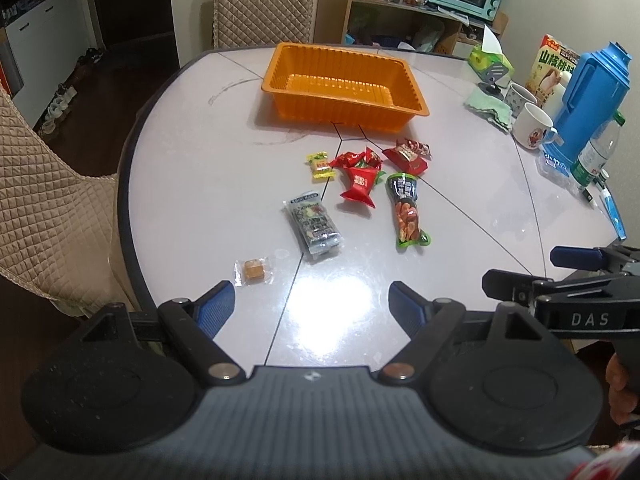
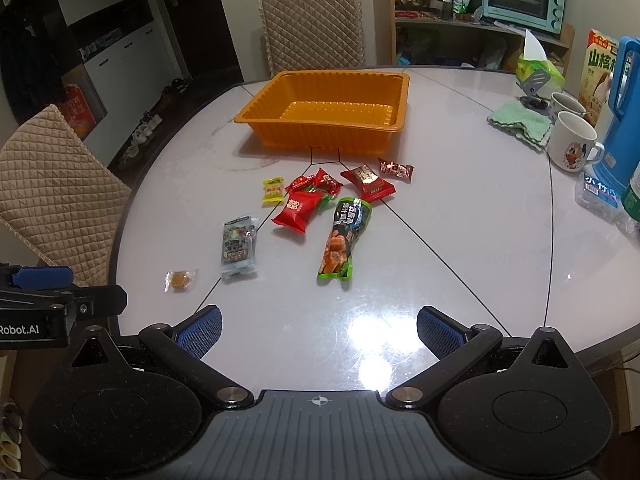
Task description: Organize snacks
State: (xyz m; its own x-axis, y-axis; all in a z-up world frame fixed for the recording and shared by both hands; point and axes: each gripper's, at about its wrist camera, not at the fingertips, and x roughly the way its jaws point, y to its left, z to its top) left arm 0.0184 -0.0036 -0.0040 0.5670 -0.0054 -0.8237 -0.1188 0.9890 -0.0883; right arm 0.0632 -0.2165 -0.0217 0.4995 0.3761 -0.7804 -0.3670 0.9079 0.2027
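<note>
Left gripper (image 1: 312, 304) – fingers spread wide, nothing between them, above near edge of table (image 1: 192, 200). Right gripper (image 2: 319, 330) likewise released, empty, beside left one. Orange tray (image 2: 320, 136) at far middle of table, nothing inside. Snacks scattered between tray and grippers – yellow candy (image 2: 273, 190), red packets (image 2: 298, 212), green pouch (image 2: 344, 240), grey packet (image 2: 239, 246), small clear-wrapped sweet (image 2: 181, 279) nearest left gripper. Mugs (image 2: 572, 146), blue jug (image 2: 624, 112) at right edge.

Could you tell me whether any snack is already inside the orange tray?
No, the orange tray shows only its bare ribbed floor, while the snack packets all lie on the table in front of it.
</note>
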